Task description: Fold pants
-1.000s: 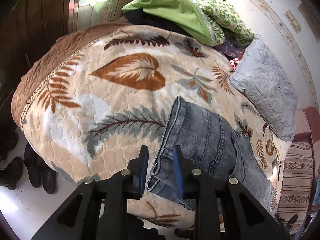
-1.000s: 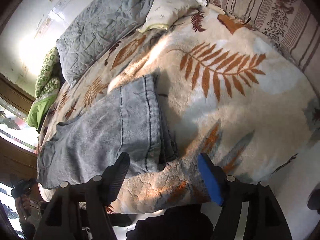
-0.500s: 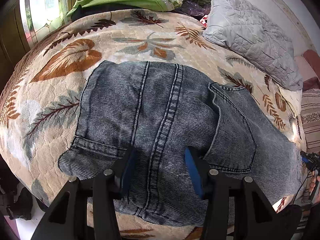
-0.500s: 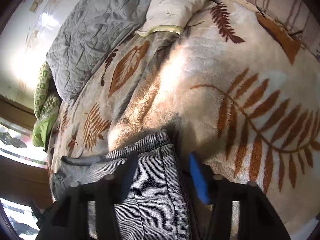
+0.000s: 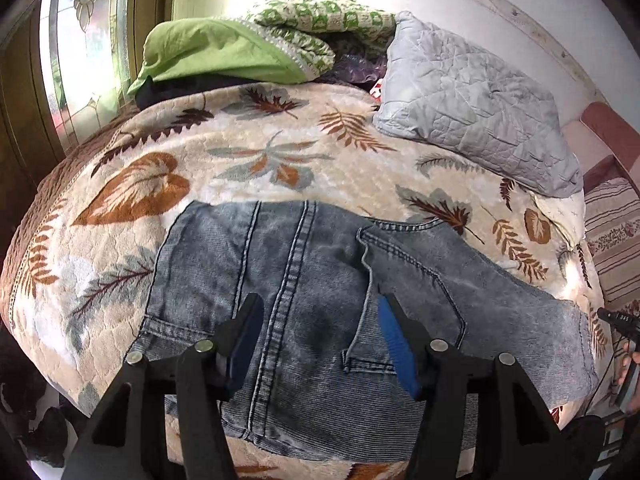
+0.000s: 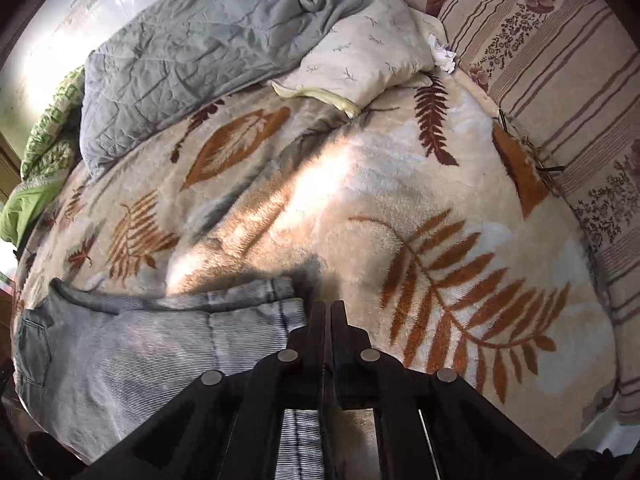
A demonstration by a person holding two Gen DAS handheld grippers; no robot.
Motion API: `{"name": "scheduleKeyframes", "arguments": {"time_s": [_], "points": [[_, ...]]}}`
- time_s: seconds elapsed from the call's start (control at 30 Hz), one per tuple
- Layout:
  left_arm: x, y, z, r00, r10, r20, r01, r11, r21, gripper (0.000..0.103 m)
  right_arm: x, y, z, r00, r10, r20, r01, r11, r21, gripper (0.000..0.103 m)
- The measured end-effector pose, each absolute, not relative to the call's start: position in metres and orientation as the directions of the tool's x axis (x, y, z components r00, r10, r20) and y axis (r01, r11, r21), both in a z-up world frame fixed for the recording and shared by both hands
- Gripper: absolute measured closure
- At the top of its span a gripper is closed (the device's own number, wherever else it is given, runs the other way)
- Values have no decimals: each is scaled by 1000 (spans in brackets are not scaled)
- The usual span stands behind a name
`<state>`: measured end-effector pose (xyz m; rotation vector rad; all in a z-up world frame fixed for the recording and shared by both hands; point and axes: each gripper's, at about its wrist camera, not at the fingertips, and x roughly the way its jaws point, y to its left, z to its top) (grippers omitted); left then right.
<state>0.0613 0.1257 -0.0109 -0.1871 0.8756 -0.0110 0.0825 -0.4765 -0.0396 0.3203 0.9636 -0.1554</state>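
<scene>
Right hand-held gripper (image 6: 328, 308) is pinching the hem end of the jeans (image 5: 320, 300), its two fingers pressed together with striped denim showing through the frame just below them, so it reads as clamped on the leg cuff. Left hand-held gripper (image 5: 318, 332) is hovering with its blue-padded fingers (image 5: 394, 340) spread wide over the seat of the jeans, holding nothing; whether the pads are touching the cloth cannot be told. The jeans are lying flat on the bed, already doubled leg on leg, back side up with a rear pocket (image 5: 408, 300) showing, and their long axis is running across the front edge of the bed from the waistband (image 5: 172, 280) on the left toward the cuffs (image 6: 256, 300) on the right. That layout is what the next fold depends on: the waist end is sitting directly under the left hand, the cuff end is sitting in the right hand's grip, so the right side is probably the one to carry its end over toward the waist while the left pins the seat. Under the denim a leaf-print fleece blanket (image 5: 260, 160) is covering the bed, with a grey quilted pillow (image 5: 472, 104) and a green cover (image 5: 216, 52) lying well apart near the far side, and a striped floral cushion (image 6: 560, 80) at the right.
</scene>
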Motion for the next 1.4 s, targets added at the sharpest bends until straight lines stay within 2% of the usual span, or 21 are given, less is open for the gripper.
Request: {"name": "scheduleKeyframes", "arguments": {"time_s": [0.03, 0.07, 0.1, 0.17, 0.23, 0.33, 0.37, 0.4, 0.53, 0.67, 0.73, 0.8, 0.83, 0.9, 0.97, 1.1, 1.23, 1.27, 1.33, 1.37, 1.4], "points": [[65, 122, -14, 640, -64, -766, -61, 989, -134, 35, 83, -467, -27, 595, 27, -804, 242, 947, 211, 94], [70, 120, -22, 621, -22, -784, -77, 993, -89, 35, 86, -451, -15, 621, 51, -782, 195, 957, 217, 81], [77, 120, -36, 581, 15, -814, -99, 994, -52, 35, 91, -433, -2, 637, 92, -765, 137, 964, 229, 53], [86, 128, -68, 500, 21, -866, -129, 990, -50, 35, 105, -387, 18, 643, 225, -733, -7, 958, 287, 18], [80, 126, -70, 552, 36, -833, -115, 993, -33, 35, 122, -332, 28, 606, 371, -704, -178, 926, 334, 18], [77, 126, -71, 564, 29, -825, -107, 994, -38, 35, 151, -248, 19, 473, 503, -723, -354, 860, 367, 27], [77, 128, -71, 570, 18, -821, -98, 994, -46, 35, 160, -221, 12, 436, 511, -741, -400, 847, 349, 36], [76, 128, -72, 577, 11, -817, -89, 995, -49, 35, 171, -197, 4, 406, 498, -766, -427, 845, 323, 41], [73, 126, -72, 597, 8, -802, -63, 997, -37, 35, 204, -136, -25, 346, 458, -819, -500, 828, 252, 47], [73, 129, -71, 604, -12, -797, -54, 997, -56, 35, 222, -105, -38, 303, 430, -851, -568, 798, 201, 50], [73, 128, -71, 606, -11, -795, -52, 997, -53, 34, 228, -96, -44, 286, 415, -864, -587, 788, 184, 55], [73, 127, -71, 608, -9, -794, -51, 997, -51, 34, 234, -89, -52, 259, 412, -874, -596, 780, 191, 65], [74, 128, -71, 608, -11, -794, -50, 997, -53, 34, 236, -86, -56, 250, 401, -882, -598, 780, 185, 66], [74, 129, -71, 608, -20, -794, -50, 997, -63, 34, 238, -84, -61, 231, 388, -892, -601, 778, 183, 86], [74, 130, -70, 608, -29, -793, -51, 996, -75, 34, 237, -80, -61, 242, 358, -902, -613, 777, 144, 100], [69, 129, -61, 642, -20, -766, -64, 995, -80, 34, 236, -74, -45, 318, 308, -897, -628, 777, 44, 101], [53, 122, -32, 768, -32, -640, -33, 995, -89, 34, 245, -67, -39, 377, 267, -887, -617, 786, -25, 101], [54, 116, -33, 763, -56, -644, -2, 996, -89, 31, 248, -66, -44, 379, 255, -890, -612, 790, -34, 101], [68, 99, -55, 667, -75, -741, 65, 997, -43, 27, 254, -65, -60, 353, 238, -905, -597, 802, -22, 101], [74, 93, -71, 613, -32, -790, 65, 998, 10, 27, 255, -65, -66, 360, 246, -900, -589, 808, -14, 101], [75, 88, -77, 612, 6, -791, 72, 995, 63, 25, 253, -67, -67, 375, 264, -889, -582, 813, -4, 100]]}}
